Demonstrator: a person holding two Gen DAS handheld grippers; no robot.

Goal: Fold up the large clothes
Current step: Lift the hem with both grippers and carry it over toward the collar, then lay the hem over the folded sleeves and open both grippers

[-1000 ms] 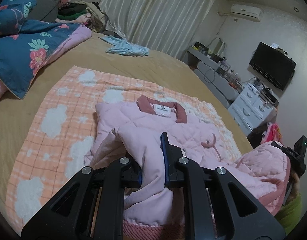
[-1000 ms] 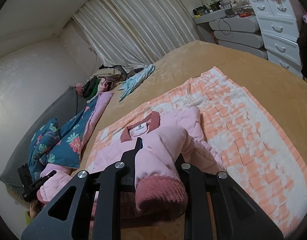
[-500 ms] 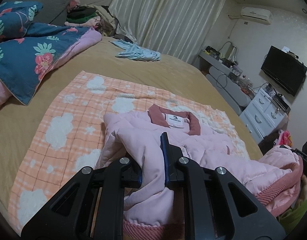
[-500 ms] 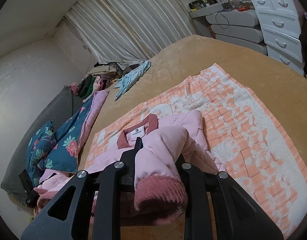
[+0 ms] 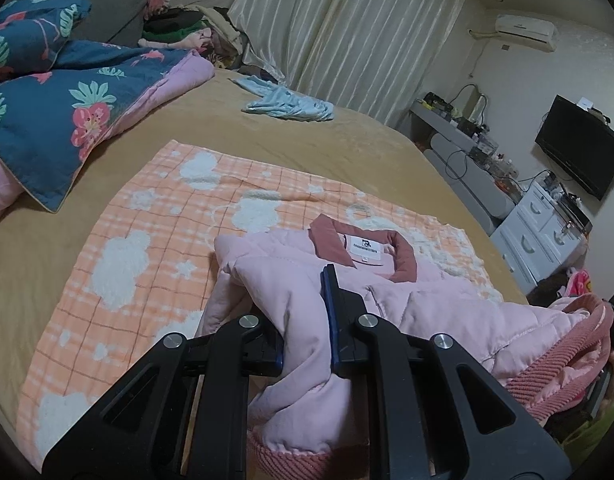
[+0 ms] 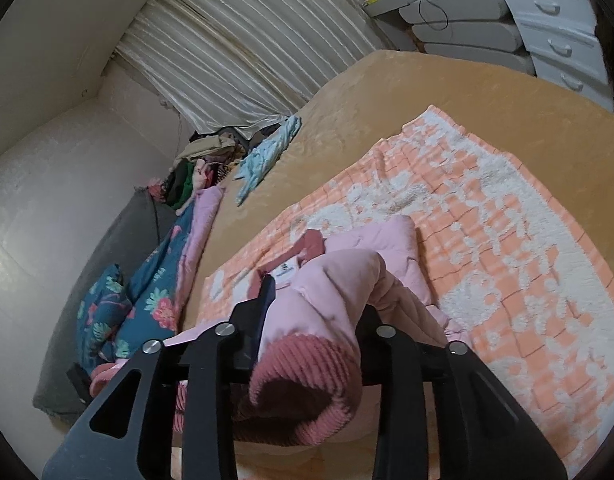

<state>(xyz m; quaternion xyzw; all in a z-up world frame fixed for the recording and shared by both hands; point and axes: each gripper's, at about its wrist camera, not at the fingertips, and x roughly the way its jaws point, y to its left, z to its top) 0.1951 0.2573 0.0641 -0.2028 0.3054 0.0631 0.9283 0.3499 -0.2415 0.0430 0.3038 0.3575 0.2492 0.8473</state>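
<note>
Two sleeves of the pink jacket [image 5: 419, 300] on the blanket [image 5: 147, 240] are brought over its front: left gripper [image 5: 307, 320] clamps one, right gripper [image 6: 311, 312] is opening around the other's cuff. Body folds remain, I judge.

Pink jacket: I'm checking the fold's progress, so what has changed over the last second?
Both grippers carried the pink jacket hem forward toward its collar. The right gripper rolled and its jaws are opening, cuff still between them. The left gripper stays shut on the jacket; the orange blanket stayed put.
</note>
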